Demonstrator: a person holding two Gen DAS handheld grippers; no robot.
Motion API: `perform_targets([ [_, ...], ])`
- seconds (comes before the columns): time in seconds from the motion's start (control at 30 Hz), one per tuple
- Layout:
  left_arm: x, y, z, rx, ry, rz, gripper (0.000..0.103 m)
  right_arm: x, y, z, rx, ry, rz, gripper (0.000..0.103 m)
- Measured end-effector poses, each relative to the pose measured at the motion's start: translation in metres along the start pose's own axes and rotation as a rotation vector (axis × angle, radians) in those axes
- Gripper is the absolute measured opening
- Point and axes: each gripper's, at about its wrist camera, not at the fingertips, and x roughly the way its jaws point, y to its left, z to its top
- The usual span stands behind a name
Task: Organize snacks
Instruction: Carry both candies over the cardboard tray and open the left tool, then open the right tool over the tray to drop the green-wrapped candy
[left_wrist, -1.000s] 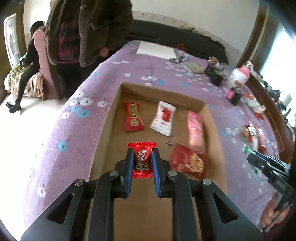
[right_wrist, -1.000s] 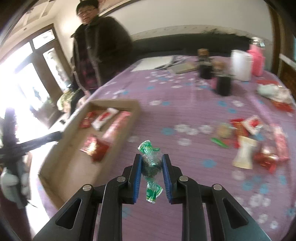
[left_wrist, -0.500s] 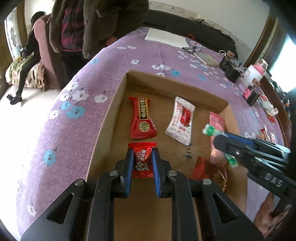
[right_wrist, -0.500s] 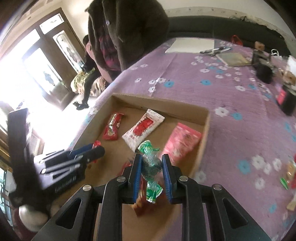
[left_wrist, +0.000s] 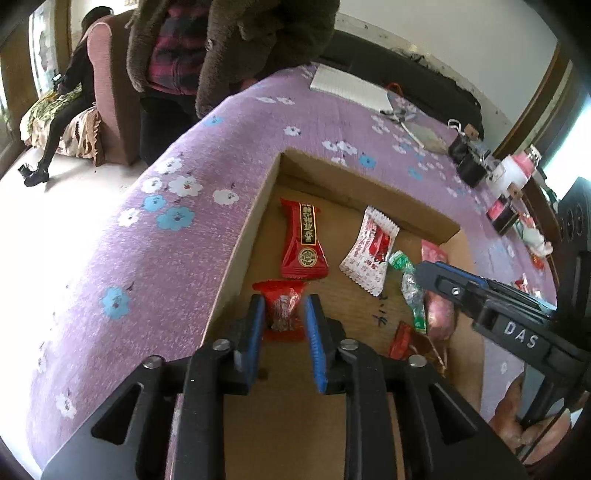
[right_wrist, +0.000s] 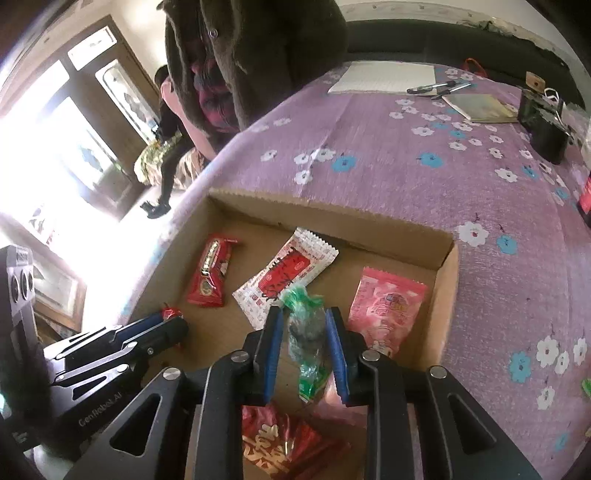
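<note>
While your left gripper (left_wrist: 284, 325) hangs over the near left corner of the cardboard box (left_wrist: 354, 188), the small red candy (left_wrist: 282, 308) sits between its blue pads with a gap showing on both sides. Those jaws have just been opening, so it looks let go, not pinched. Same deal on the other side: your right gripper (right_wrist: 303, 350) is over the middle of the box with the green-wrapped candy (right_wrist: 308, 332) between the pads, jaws just opened, daylight on each side of the wrapper.

Further into the box from the red candy there's a long red packet (left_wrist: 303, 240) along the left wall, then a white-and-red sachet (right_wrist: 286, 275) beside it toward the middle. A pink packet (right_wrist: 386, 304) lies against the box's right wall, and a red foil bag (right_wrist: 284, 443) sits at the near end, under your right gripper.

The box rests on a purple flowered cloth (right_wrist: 388, 147). Past the box's far wall, a person in a dark fuzzy coat (right_wrist: 258, 48) stands at the table edge, and there's a white notepad (right_wrist: 384, 77) further back.
</note>
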Motion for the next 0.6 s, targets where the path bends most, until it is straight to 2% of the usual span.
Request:
perform_targets([
  [0.1,-0.015,-0.001,-0.004,-0.010,-0.034,-0.008,0.033,-0.016,-0.006,-0.001,0.009,-0.033,0.003,0.029],
  [0.37,-0.055,-0.029,-0.020,-0.010,-0.080,-0.081,0.034,-0.068,-0.045,-0.025,0.058,-0.099,-0.002,0.029],
  [0.43,-0.067,-0.043,-0.029,-0.010,-0.086,-0.120,0.049,-0.083,-0.062,-0.032,0.074,-0.113,-0.013,0.029],
  [0.47,-0.070,-0.048,-0.032,-0.011,-0.089,-0.133,0.062,-0.091,-0.071,-0.035,0.072,-0.127,-0.017,0.030],
  [0.5,-0.075,-0.056,-0.037,-0.012,-0.098,-0.156,0.067,-0.099,-0.083,-0.039,0.085,-0.138,-0.029,0.030],
  [0.6,-0.084,-0.084,-0.050,0.021,-0.105,-0.221,0.067,-0.129,-0.127,-0.051,0.154,-0.182,-0.084,0.033],
])
